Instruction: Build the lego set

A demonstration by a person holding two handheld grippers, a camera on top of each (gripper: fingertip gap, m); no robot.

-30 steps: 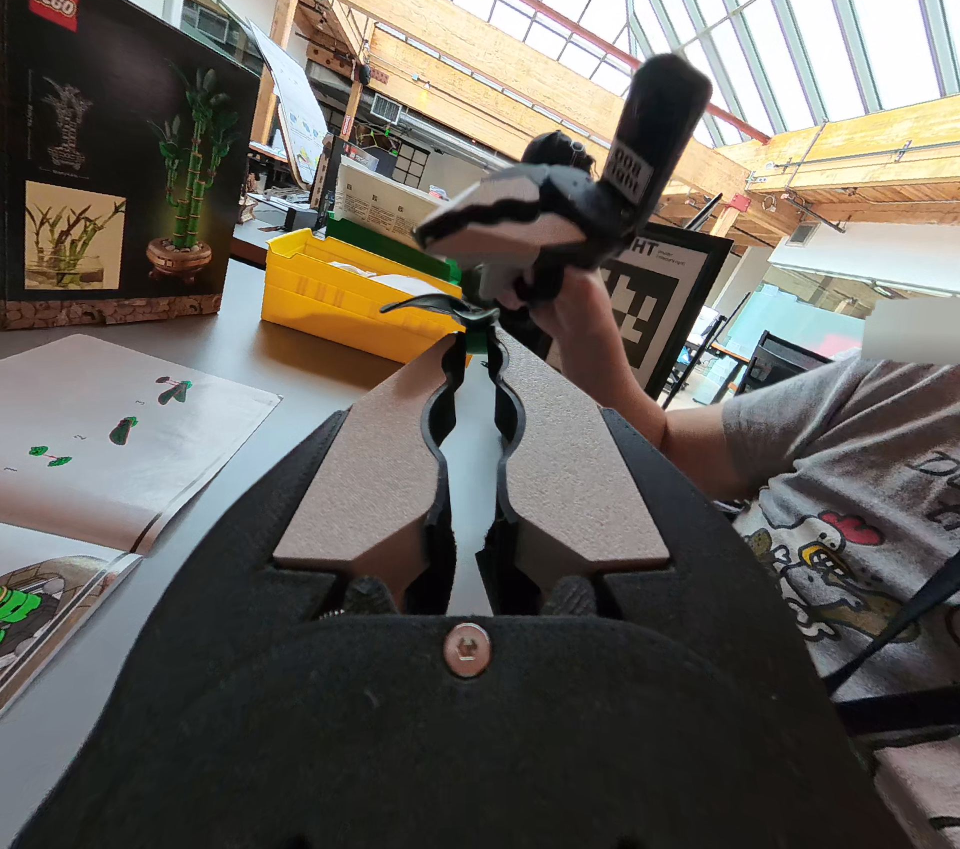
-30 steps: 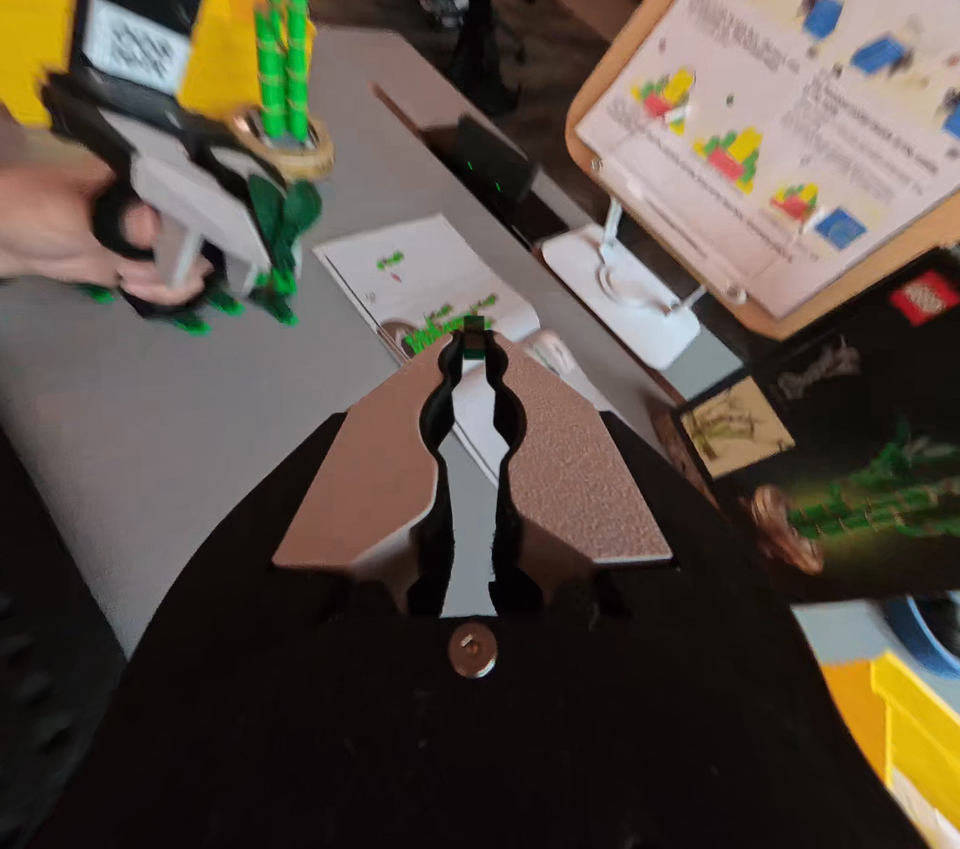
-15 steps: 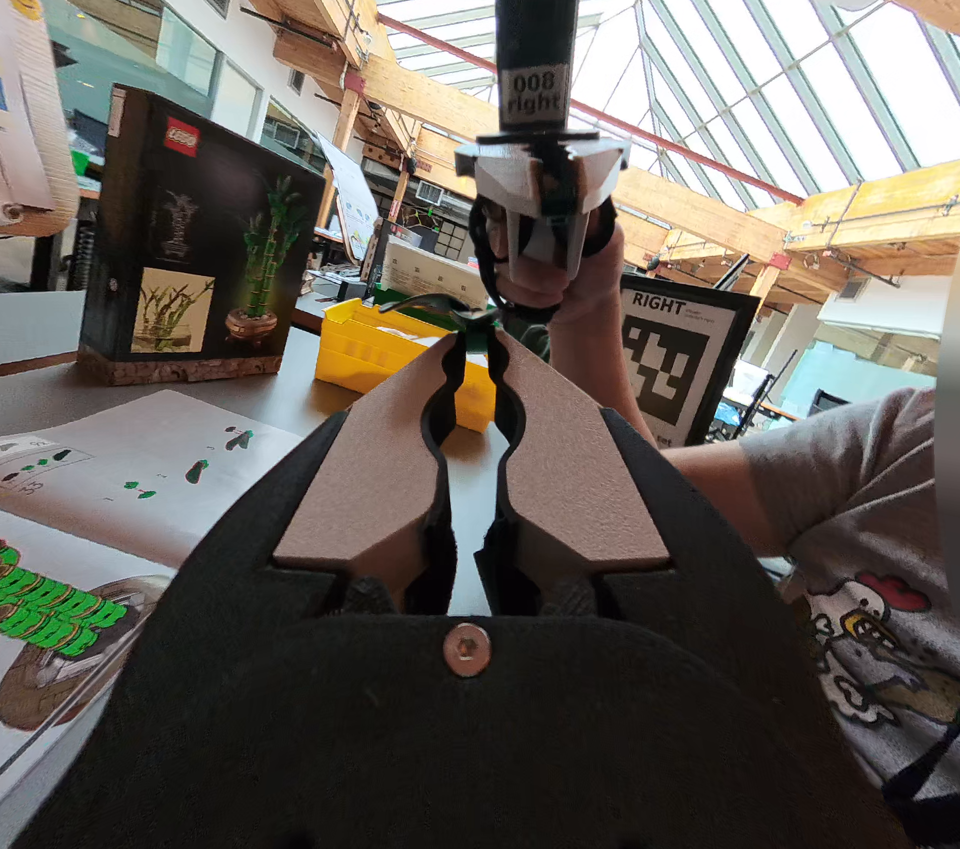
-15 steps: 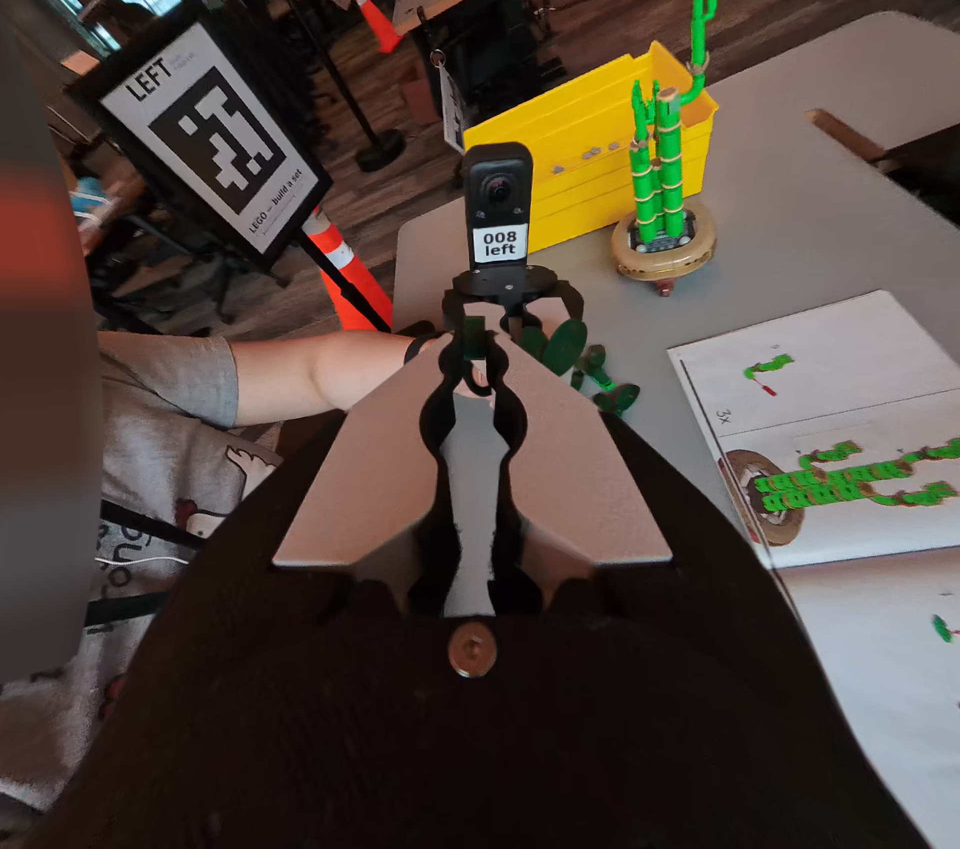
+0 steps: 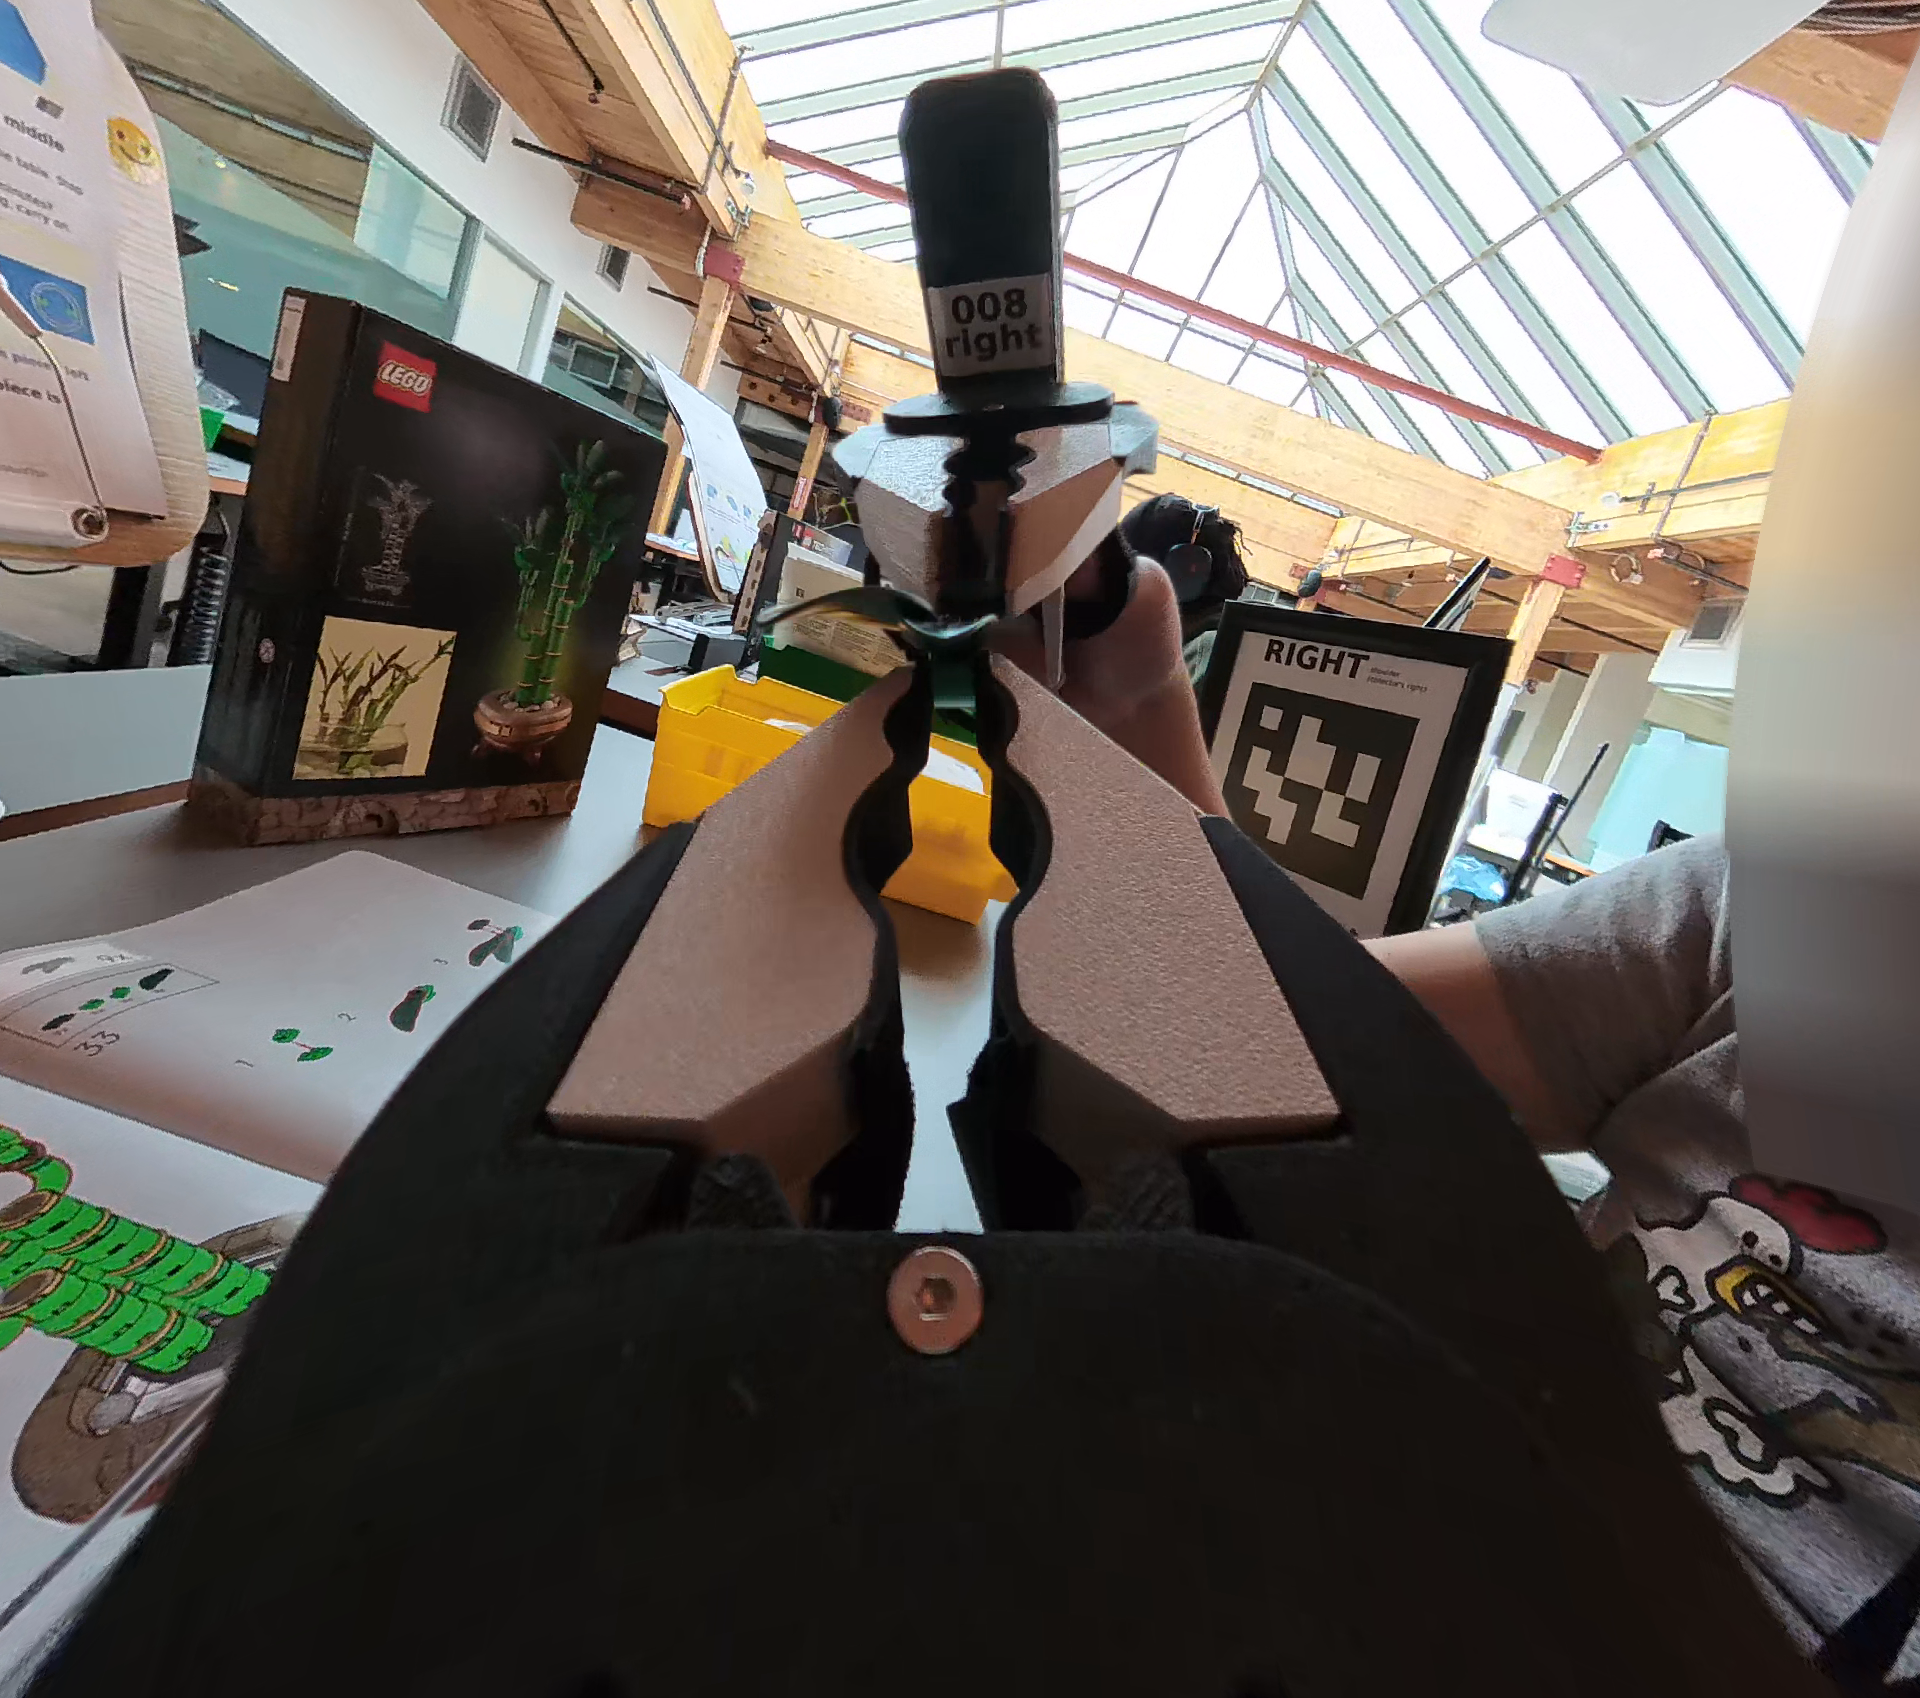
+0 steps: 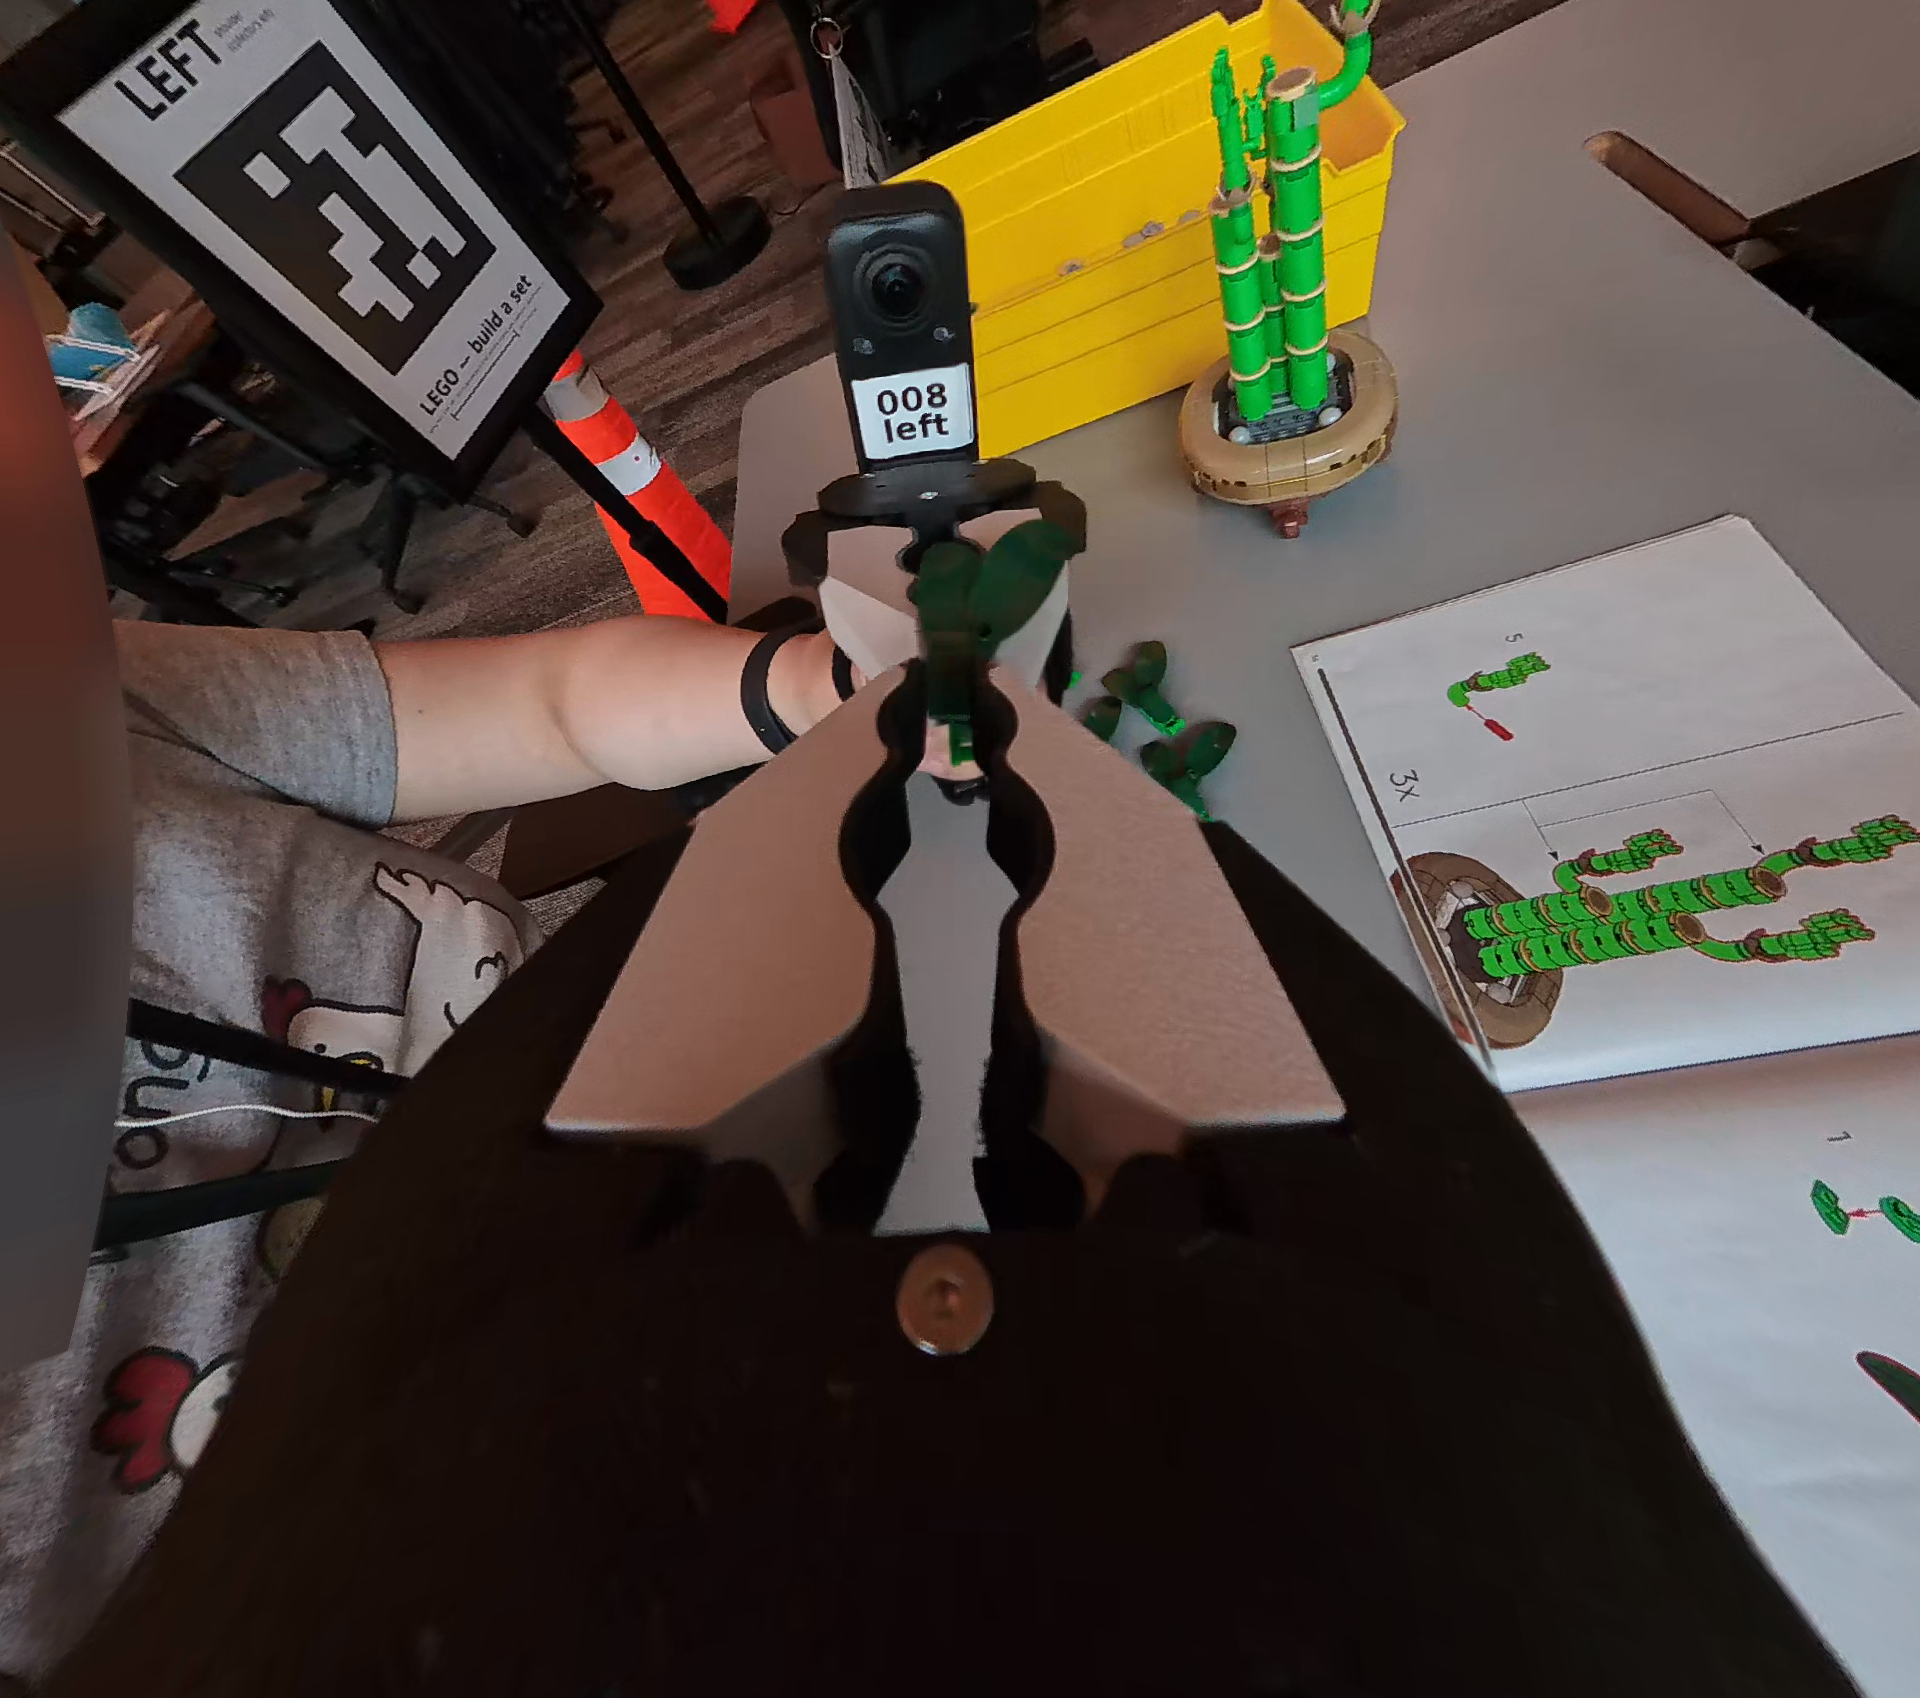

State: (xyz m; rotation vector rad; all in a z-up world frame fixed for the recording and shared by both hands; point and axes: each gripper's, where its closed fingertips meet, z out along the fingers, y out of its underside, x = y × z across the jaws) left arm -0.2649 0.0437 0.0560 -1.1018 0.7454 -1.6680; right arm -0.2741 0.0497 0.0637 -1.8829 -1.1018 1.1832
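Observation:
My left gripper (image 5: pixel 951 677) is shut on a dark green leaf piece (image 5: pixel 940 661), whose leaf blade (image 5: pixel 831 606) sticks out to the left. My right gripper (image 6: pixel 951 706) is shut on a small green piece (image 6: pixel 961 742). The two grippers face each other tip to tip above the table, and the pieces meet between them. The right gripper (image 5: pixel 982 552) shows in the left wrist view, and the left gripper (image 6: pixel 940 578) with its leaves (image 6: pixel 1003 583) in the right wrist view. The bamboo model (image 6: pixel 1278 266) stands upright in its tan pot (image 6: pixel 1288 448) on the grey table (image 6: pixel 1558 360).
Loose dark green leaves (image 6: pixel 1153 698) lie on the table by the open instruction booklet (image 6: pixel 1662 713), which also shows in the left wrist view (image 5: pixel 260 1004). A yellow bin (image 6: pixel 1091 246) stands behind the model. Another yellow bin (image 5: pixel 727 744), the set's box (image 5: pixel 416 588) and a marker sign (image 5: pixel 1340 775) stand farther off. An orange cone (image 6: pixel 623 453) stands on the floor. Less than 4 cm separates the two grippers' tips. My left tips are roughly 25 cm from the bamboo model (image 6: pixel 1278 266).
Both grippers swung round to face each other and closed the gap. The leaf piece and the small green piece now meet at the tips. Both stayed shut.

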